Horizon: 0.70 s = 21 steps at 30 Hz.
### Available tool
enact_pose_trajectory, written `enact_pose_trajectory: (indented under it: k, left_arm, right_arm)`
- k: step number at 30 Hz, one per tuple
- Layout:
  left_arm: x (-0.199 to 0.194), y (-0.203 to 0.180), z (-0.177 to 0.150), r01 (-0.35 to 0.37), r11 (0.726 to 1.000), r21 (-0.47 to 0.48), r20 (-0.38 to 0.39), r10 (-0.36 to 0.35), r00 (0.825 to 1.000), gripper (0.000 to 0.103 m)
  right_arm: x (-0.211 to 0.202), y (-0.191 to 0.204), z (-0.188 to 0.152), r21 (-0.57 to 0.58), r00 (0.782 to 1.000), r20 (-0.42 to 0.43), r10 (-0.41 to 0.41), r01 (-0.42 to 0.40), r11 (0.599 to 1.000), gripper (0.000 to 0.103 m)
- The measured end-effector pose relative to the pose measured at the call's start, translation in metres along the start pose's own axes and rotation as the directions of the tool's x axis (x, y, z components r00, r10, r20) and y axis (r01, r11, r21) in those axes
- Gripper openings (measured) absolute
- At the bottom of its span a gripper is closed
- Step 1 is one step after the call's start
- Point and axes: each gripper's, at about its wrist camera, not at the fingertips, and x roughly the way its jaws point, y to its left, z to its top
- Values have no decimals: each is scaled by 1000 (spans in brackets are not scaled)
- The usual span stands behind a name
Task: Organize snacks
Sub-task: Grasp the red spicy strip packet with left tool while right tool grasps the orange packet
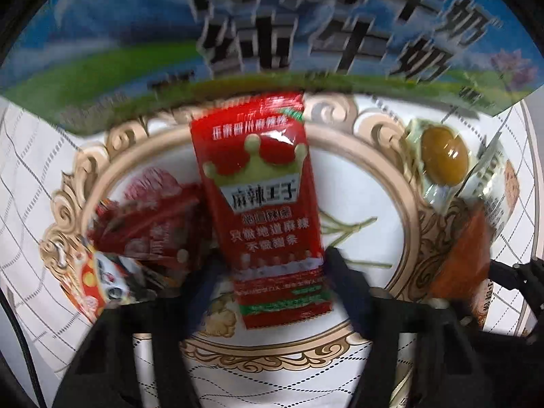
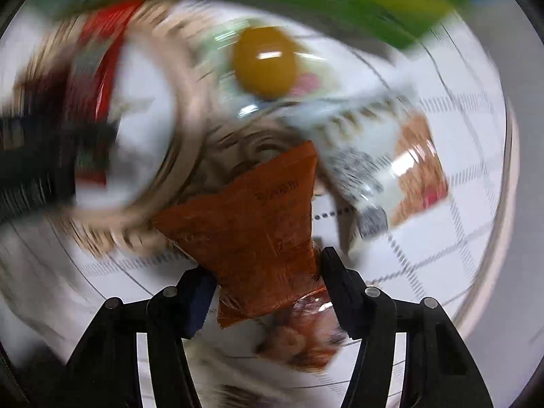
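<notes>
A red spicy-snack packet [image 1: 265, 183] with a crown print lies lengthwise on the patterned tablecloth [image 1: 367, 176]. My left gripper [image 1: 272, 265] points straight down over it, and both fingertips press on the edges of its lower end. In the right wrist view an orange-brown packet [image 2: 258, 217] stands between the fingers of my right gripper [image 2: 265, 275], which pinch its lower part. The same orange packet [image 1: 465, 255] shows at the right of the left wrist view. The right wrist view is heavily blurred.
A blue and green milk carton [image 1: 272, 27] lies across the far side. A sealed braised egg [image 1: 442, 159] [image 2: 265, 61] and a white biscuit packet [image 1: 493, 176] [image 2: 391, 170] sit close to the orange packet. More red packets [image 1: 149, 224] lie left of the crown packet.
</notes>
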Motion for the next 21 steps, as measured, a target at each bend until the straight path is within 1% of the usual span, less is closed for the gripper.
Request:
enact_pose_trajectory:
  k: [1, 2, 4, 6, 7, 8, 10, 11, 12, 13, 15, 18, 21]
  left_arm:
    - [1, 0, -2, 6, 1000, -3, 7, -6, 1000, 55]
    - [1, 1, -6, 12, 1000, -5, 18, -12, 1000, 52]
    - [1, 5, -20, 10, 1000, -5, 28, -10, 1000, 50]
    - [5, 10, -41, 16, 1000, -2, 6, -16, 1000, 50]
    - [6, 13, -52, 23, 1000, -3, -11, -23, 1000, 50]
    - [7, 15, -64, 33, 999, -5, -30, -33, 999, 50]
    - [9, 20, -87, 52, 999, -15, -96, -54, 994, 50]
    - [12, 23, -98, 57, 998, -21, -110, -59, 992, 50]
    - [15, 25, -102, 60, 998, -28, -117, -62, 991, 54]
    - [19, 27, -105, 65, 997, -38, -118, -69, 991, 55]
    - [27, 33, -104, 71, 995, -65, -107, -78, 991, 59]
    - [34, 36, -100, 85, 991, -106, -85, -94, 992, 61]
    - [37, 36, -99, 69, 993, -100, -80, -77, 994, 62]
  right_arm:
    - [-1, -8, 0, 61, 999, 2, 39, -39, 997, 61]
    - [-2, -14, 0, 111, 997, 7, 79, -79, 991, 60]
    - [-3, -24, -4, 213, 984, 22, 175, -175, 961, 60]
    - [-1, -24, -10, 251, 973, 21, 230, -228, 941, 59]
    - [0, -21, -14, 259, 970, 17, 242, -238, 936, 59]
    - [0, -18, -16, 258, 969, 11, 247, -241, 936, 59]
    - [3, -8, -25, 242, 963, -5, 269, -260, 935, 59]
    - [5, -5, -28, 235, 962, -12, 274, -263, 936, 59]
    - [8, 1, -31, 217, 962, -28, 271, -259, 941, 60]
    - [12, 6, -34, 207, 965, -40, 258, -244, 947, 61]
    - [16, 9, -35, 198, 969, -42, 245, -233, 952, 73]
    - [17, 9, -37, 194, 970, -23, 242, -233, 953, 74]
    - [11, 17, -41, 168, 975, 4, 221, -218, 961, 75]
